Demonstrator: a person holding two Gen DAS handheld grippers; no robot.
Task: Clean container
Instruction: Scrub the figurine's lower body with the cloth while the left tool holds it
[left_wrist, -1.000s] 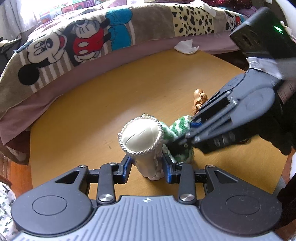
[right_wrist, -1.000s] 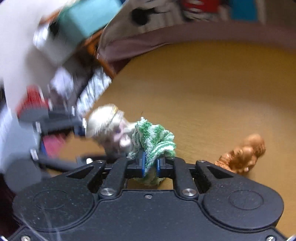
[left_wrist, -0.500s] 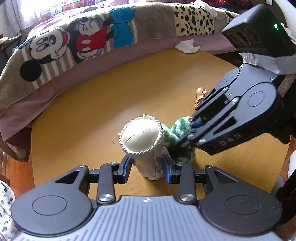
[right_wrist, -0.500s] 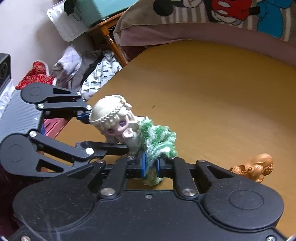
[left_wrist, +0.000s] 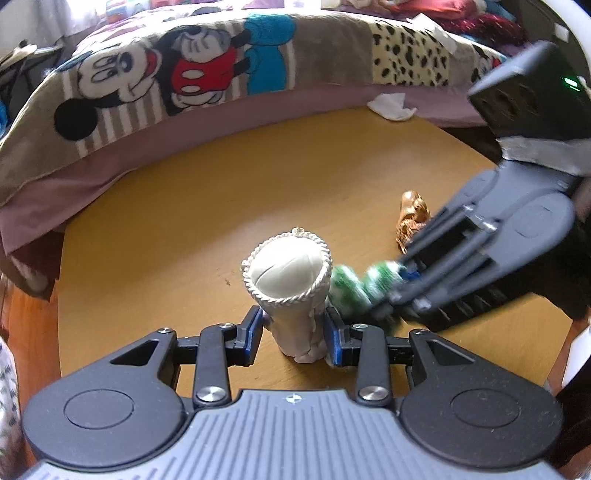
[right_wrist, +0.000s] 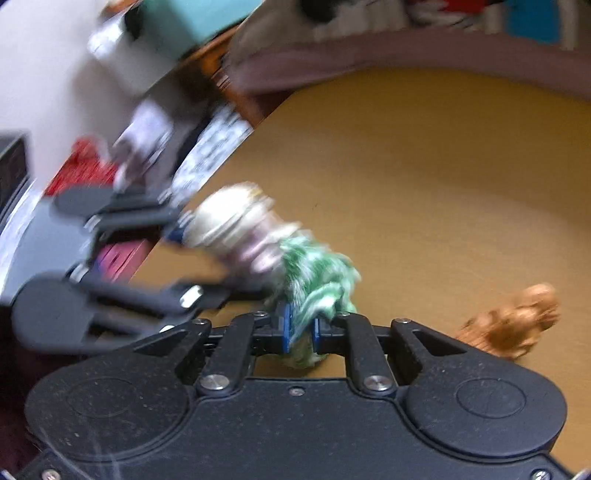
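- Swung back across the pale doll figurine (left_wrist: 291, 291) since half a second ago: green-and-white cloth (left_wrist: 354, 291), now smeared with motion blur in both views; figurine itself unmoved on the desk (left_wrist: 166, 229).
- Standing upright near the front edge of the desk, braided head toward the left wrist camera, body pinched low down between the blue pads of the left gripper (left_wrist: 293, 334).
- Narrowly parted on that body, and clamped against it on both sides.
- Pressed against the figurine's right flank: the cloth, bunched up and gripped by the right gripper (right_wrist: 300, 328), whose pads are nearly shut on the fabric.
- Apparently mid-wipe, so a scrubbing stroke in hand rather than a pick or a release.
- Next likely needed: steady hold from the left, further strokes over sides not yet reached, perhaps a turn of the figurine to expose its far face.
- Lying apart on the desk, beyond the cloth: small brown figurine (left_wrist: 412, 218).
- Farther out: crumpled white tissue (left_wrist: 391, 105) at the desk's far rim, and a cartoon-print blanket (left_wrist: 184, 74) on the bed behind.
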